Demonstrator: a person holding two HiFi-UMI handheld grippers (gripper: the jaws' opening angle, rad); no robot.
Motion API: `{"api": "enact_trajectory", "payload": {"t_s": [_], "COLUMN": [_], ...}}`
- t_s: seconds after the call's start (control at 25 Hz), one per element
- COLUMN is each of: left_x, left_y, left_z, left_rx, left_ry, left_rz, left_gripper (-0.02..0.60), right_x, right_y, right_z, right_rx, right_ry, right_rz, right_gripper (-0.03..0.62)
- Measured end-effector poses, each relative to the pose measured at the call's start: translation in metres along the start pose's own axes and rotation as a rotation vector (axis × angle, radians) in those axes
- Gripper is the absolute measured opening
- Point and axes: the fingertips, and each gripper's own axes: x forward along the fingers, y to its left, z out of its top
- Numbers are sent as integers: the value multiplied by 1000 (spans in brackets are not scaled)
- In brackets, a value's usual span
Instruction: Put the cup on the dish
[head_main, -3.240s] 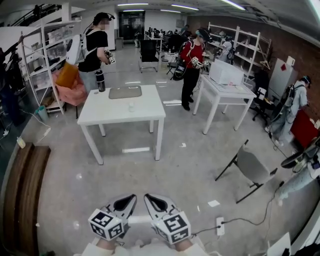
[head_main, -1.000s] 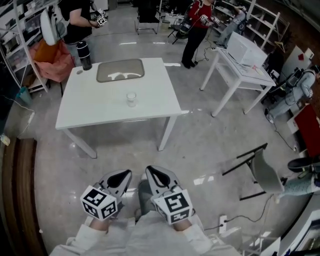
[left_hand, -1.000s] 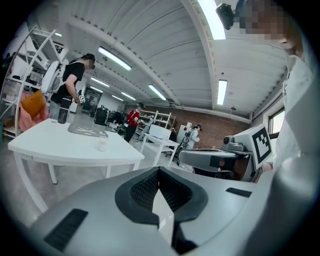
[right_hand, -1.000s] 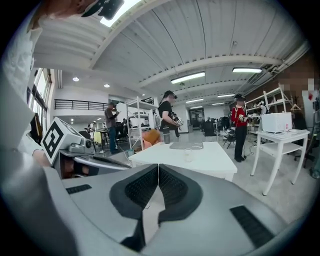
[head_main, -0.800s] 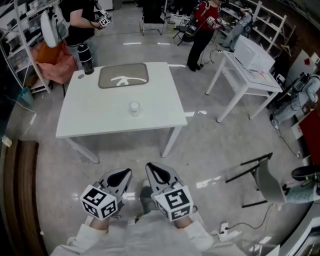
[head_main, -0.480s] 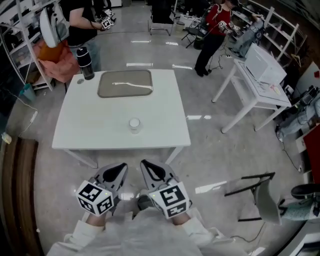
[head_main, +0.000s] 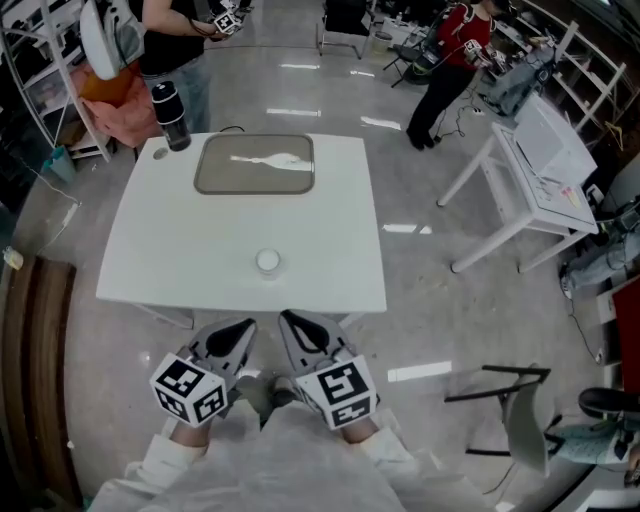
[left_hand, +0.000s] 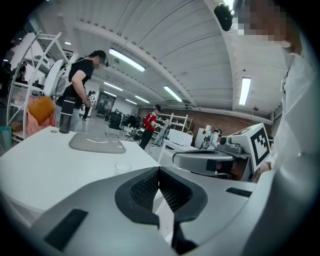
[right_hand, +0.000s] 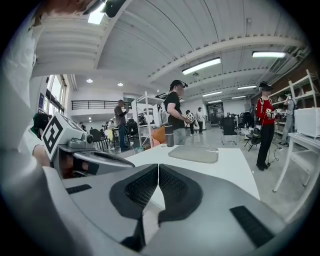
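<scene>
The cup (head_main: 267, 262), small and clear, stands upright on the white table (head_main: 160, 240), close to its near edge. At 12 o'clock from the cup, well apart from it, lies the dish (head_main: 255, 164), a grey rectangular tray with rounded corners, near the far edge. At 11 o'clock, by the far left corner, stands a dark bottle (head_main: 170, 117). At 6 o'clock, just off the near edge, you hold both grippers side by side, pointed toward the table. Your left gripper (head_main: 238, 335) has its fingers closed tip to tip with nothing between them, and your right gripper (head_main: 292, 328) likewise. A second white table (head_main: 545, 170) stands at 2 o'clock.
</scene>
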Motion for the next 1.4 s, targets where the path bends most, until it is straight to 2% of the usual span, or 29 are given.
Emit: {"api": "enact_trajectory", "payload": {"t_s": [0.36,0.8,1.16,1.24,1.36,1.4], "left_x": [17,53,72,75,77,77], "left_y": [37,79,89,92,97,98], "left_z": [-13,-24,-52,-56,-62,-63], "left_rx": [-60,-86,-133,-145,-165,-170], "left_ry": [36,104,188,197,209,213], "left_rz": [17,-40,-87,-92,-96,-98], "left_gripper": [-5,-5,-5,-5,-5,-5], "right_x": [32,92,122,127,134,137], "right_y": [-21,-45,-60,-66,-73,-75], "right_z": [-8,-36,-68,-76,-85,-87], "right_rx": [30,49,82,99,112,111], "right_ry": [21,111,190,200,216,219], "right_rz": [-18,-29,-45,-58,-81,-89], "right_gripper": [15,15,18,29,123,137]}}
